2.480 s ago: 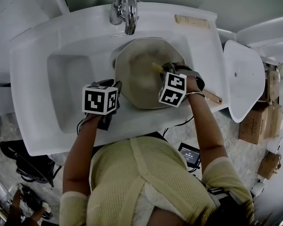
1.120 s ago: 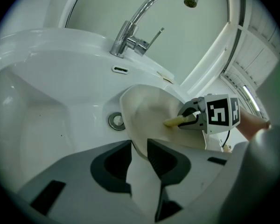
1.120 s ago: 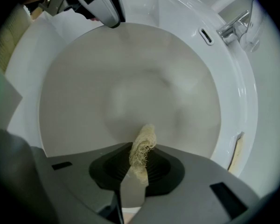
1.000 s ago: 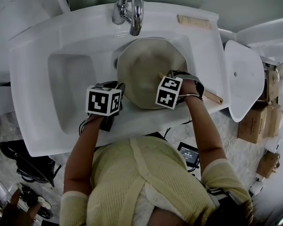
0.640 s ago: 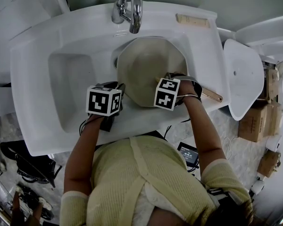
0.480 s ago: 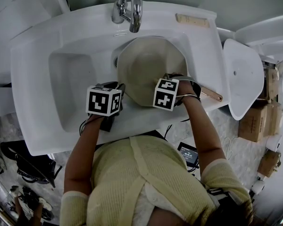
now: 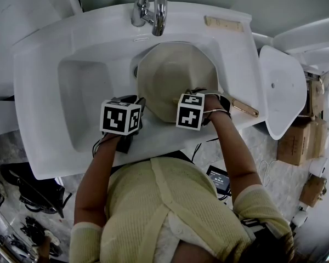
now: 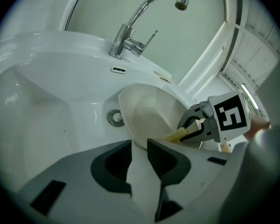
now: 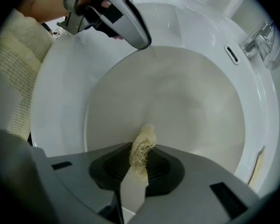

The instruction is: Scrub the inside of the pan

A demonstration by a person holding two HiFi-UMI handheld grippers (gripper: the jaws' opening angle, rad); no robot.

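A beige pan (image 7: 175,73) lies tilted in the white sink (image 7: 88,43), its handle (image 7: 244,109) pointing right over the sink's edge. My left gripper (image 7: 137,103) is shut on the pan's near left rim (image 8: 136,139); the pan wall runs between its jaws (image 8: 139,148). My right gripper (image 7: 196,93) is over the near right part of the pan, shut on a pale fibrous scrubber (image 9: 144,139). The scrubber's tip rests against the pan's inner wall (image 9: 177,101). The right gripper (image 9: 141,154) faces the left gripper (image 9: 130,24) across the pan.
A chrome faucet (image 7: 151,7) arches over the pan's far side. The drain (image 8: 115,118) shows left of the pan. A small tan bar (image 7: 223,23) lies on the sink's back ledge. A white lid (image 7: 282,92) and cardboard boxes (image 7: 296,141) stand to the right.
The right gripper has drawn the scrubber from the pan's middle toward its near rim, drifting slightly left. The left gripper has kept its hold on the rim.
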